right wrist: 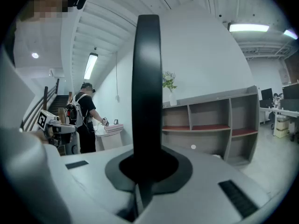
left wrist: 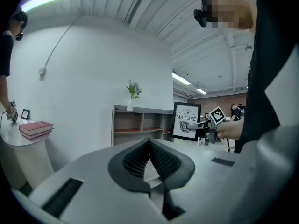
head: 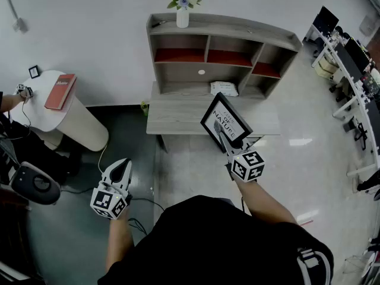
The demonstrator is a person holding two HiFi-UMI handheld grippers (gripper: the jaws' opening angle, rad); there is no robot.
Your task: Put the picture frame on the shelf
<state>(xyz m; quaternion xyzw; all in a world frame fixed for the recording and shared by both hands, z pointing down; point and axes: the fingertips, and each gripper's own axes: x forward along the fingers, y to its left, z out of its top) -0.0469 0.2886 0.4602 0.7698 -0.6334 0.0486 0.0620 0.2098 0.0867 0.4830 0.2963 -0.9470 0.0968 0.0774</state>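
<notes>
Two grippers show. The right gripper (head: 219,133) is clamped narrow on one edge of the picture frame (head: 226,122), which sticks up past the jaws, tilted, its printed face toward the head camera. In the right gripper view the frame stands edge-on between the jaws. It is held in the air in front of the shelf (head: 222,40), near its lower right part and apart from it. The right forearm reaches forward toward the shelf, marker cube nearest the person. The left gripper (head: 121,170) hangs low, well left of the shelf and back from it. Its jaws are closed tip to tip on nothing, and the left forearm is bent beside the body.
</notes>
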